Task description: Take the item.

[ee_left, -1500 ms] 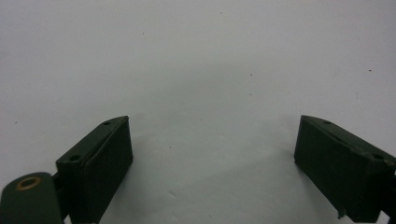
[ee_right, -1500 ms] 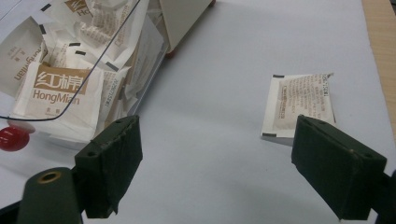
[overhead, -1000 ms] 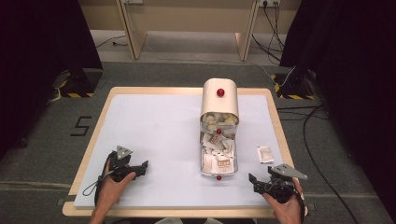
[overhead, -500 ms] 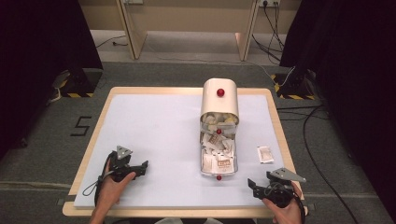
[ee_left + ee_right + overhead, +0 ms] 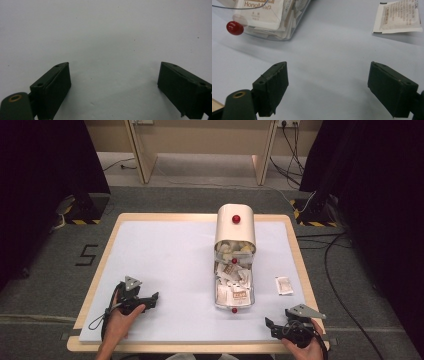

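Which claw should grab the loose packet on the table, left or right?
Right. The right claw is open near the loose packet, which also lies ahead of its jaws in the right gripper view. The left claw sits across the tray.

The left black two-jaw gripper (image 5: 150, 297) is made of dark plastic, with a small grey three-cornered plate on top. A thin black cable trails from it in a loop. The right black two-jaw gripper (image 5: 268, 323) looks the same, with its own grey three-cornered plate. Up close, each jaw is a flat black block with slanted sides and little round screw holes on its top edge. Near the bottom left corner sits a black arm with a brass-coloured ring in it. The person's forearms are bare, with no sleeves.
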